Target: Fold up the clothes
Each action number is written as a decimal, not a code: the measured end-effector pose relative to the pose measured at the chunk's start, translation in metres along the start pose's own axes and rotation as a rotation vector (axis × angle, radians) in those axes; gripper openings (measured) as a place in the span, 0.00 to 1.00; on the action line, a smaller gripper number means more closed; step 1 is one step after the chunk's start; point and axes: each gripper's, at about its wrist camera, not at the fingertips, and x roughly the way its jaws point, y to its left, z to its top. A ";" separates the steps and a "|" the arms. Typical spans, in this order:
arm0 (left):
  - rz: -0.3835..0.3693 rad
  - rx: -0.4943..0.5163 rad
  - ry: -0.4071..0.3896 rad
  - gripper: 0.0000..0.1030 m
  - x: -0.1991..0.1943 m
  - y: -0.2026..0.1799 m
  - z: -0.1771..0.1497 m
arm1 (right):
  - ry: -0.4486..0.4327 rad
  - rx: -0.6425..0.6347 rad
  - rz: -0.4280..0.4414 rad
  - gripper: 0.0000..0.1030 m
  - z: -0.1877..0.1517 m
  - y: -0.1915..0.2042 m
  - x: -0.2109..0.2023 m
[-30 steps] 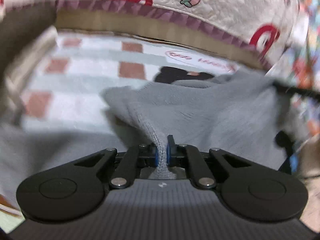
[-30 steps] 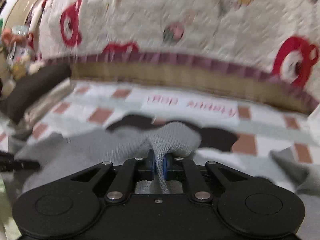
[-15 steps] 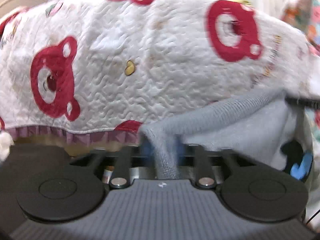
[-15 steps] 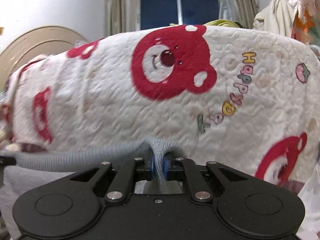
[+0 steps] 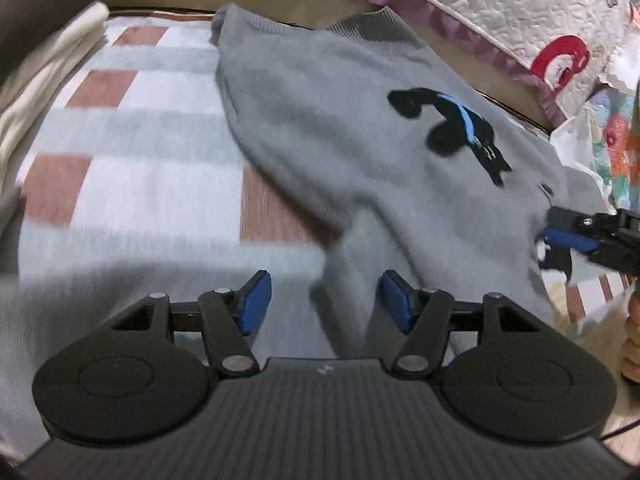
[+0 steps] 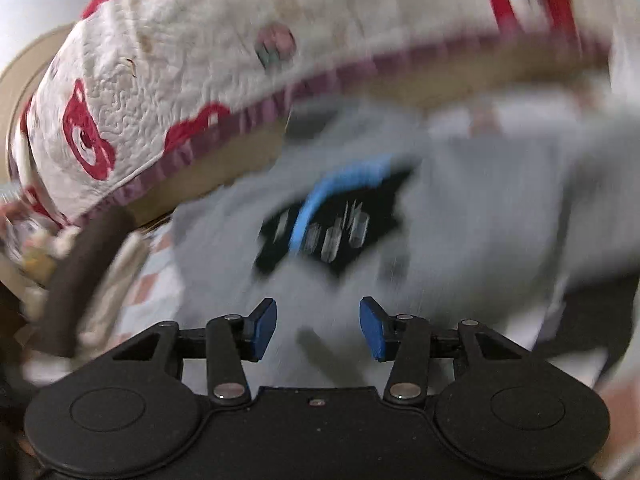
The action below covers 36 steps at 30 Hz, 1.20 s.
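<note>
Two grippers hang over a grey sweater (image 5: 328, 92) spread on a bed, and both have let go of it: the left gripper (image 5: 325, 306) has its blue pads (image 5: 253, 307) standing apart with only a loose ridge of knit lying between them, unpressed, while the jaws of the right gripper (image 6: 318, 328) are opening, grey cloth below them but nothing pinched. By my reading the step in hand is the laying-out: the garment is set down flat, front side up, ready for its first fold. The next move likely calls for a fresh grip on a side edge or sleeve, taken low and clean so only one layer comes up. The sweater is a soft, fine-ribbed knit with a banded collar at the far end and a black print (image 5: 448, 132) crossed by a light blue stripe; it will sag and drag rather than hold a crease. It lies on a smooth checked sheet (image 5: 120, 168) of white, pale green and brick squares. Beyond it runs a tan bed edge and a puffy quilted blanket (image 5: 520, 4), cream with red bears and a purple frill.
</note>
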 end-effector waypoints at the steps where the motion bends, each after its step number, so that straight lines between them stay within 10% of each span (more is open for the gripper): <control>1: 0.026 0.015 -0.012 0.59 -0.007 -0.001 -0.007 | 0.022 0.016 0.033 0.50 -0.005 0.002 0.002; 6: 0.210 0.048 -0.074 0.60 -0.041 0.007 -0.039 | 0.090 -0.078 0.126 0.50 -0.022 0.036 0.004; 11: 0.339 -0.139 -0.086 0.60 -0.080 0.051 -0.065 | 0.172 -0.255 0.149 0.53 -0.043 0.076 0.010; 19: 0.286 -0.419 -0.172 0.64 -0.108 0.116 -0.092 | 0.210 -0.576 -0.006 0.56 -0.080 0.113 0.021; 24: 0.355 -0.472 -0.217 0.65 -0.093 0.141 -0.088 | 0.361 -0.507 0.144 0.56 -0.080 0.106 0.025; 29: 0.264 -0.448 -0.174 0.71 -0.078 0.138 -0.081 | 0.450 -0.522 0.266 0.58 -0.089 0.121 0.021; 33: 0.114 -0.708 -0.311 0.82 -0.084 0.158 -0.098 | 0.480 -0.700 0.221 0.58 -0.116 0.135 0.020; 36: 0.024 -0.815 -0.362 0.67 -0.083 0.169 -0.105 | 0.470 -0.795 0.203 0.58 -0.128 0.140 0.013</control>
